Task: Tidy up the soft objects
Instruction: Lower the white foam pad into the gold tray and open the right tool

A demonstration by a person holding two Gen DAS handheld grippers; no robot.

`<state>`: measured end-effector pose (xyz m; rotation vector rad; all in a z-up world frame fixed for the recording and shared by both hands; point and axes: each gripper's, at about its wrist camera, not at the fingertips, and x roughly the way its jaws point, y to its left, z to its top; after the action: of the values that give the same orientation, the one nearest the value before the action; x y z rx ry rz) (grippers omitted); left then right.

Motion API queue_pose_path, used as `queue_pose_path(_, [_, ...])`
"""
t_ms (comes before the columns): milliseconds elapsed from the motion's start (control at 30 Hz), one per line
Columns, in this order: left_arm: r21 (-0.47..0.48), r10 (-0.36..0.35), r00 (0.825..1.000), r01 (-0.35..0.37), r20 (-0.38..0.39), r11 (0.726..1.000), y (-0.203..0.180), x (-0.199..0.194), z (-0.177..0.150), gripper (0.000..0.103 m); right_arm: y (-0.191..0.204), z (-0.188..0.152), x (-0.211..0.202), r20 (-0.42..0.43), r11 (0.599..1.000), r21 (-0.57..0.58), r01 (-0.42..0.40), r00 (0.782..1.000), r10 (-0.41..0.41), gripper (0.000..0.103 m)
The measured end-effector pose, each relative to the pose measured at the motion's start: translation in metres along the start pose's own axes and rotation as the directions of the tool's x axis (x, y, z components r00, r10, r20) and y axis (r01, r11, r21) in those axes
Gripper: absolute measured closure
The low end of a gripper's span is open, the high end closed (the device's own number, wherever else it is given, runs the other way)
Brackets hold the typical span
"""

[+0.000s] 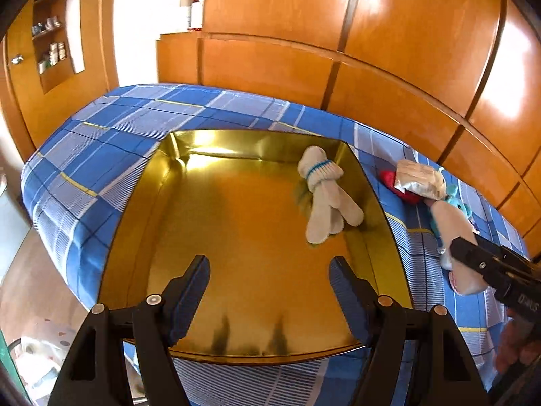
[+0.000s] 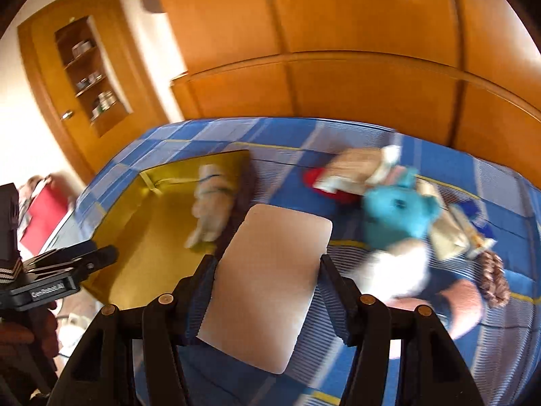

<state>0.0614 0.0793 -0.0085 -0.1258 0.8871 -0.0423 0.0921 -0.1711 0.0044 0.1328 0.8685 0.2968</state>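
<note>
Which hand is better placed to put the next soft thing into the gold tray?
Right. Its tongs already clamp the pale pink pad beside the gold tray. The left tongs hang empty over the tray.

A bed [image 1: 111,142] with a blue checked cover fills the middle of the frame. Behind it, orange wooden wardrobe panels [image 1: 389,50] cover the upper right. At the upper left, a cabinet door with recessed shelves [image 1: 50,30] holds small jars.
</note>
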Motion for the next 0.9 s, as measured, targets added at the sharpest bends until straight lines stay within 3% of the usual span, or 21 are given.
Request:
queue_pose_path(167, [-0.017, 0.017, 1.0, -0.017, 0.022, 1.0, 0.009, -0.007, -0.001, 0.03, 0.049, 0.013, 0.019, -0.022, 0.995, -0.065, -0.074, 0.997, 0.073, 0.042])
queue_pose_path(333, [-0.041, 0.021, 0.999, -0.02, 0.028, 0.999, 0.019, -0.011, -0.001, 0.03, 0.082, 0.024, 0.042, -0.058, 0.987, -0.128, -0.094, 0.995, 0.087, 0.041])
queue_pose_path(567, [-0.065, 0.021, 0.999, -0.019, 0.027, 0.998, 0.028, -0.012, -0.001, 0.03, 0.1, 0.027, 0.074, -0.122, 0.982, -0.171, -0.076, 0.991, 0.055, 0.041])
queue_pose_path(900, [-0.078, 0.018, 1.0, -0.017, 0.016, 0.997, 0.032, -0.01, -0.003, 0.03, 0.107, 0.025, 0.093, -0.147, 0.979, -0.202, -0.023, 0.989, -0.007, 0.036])
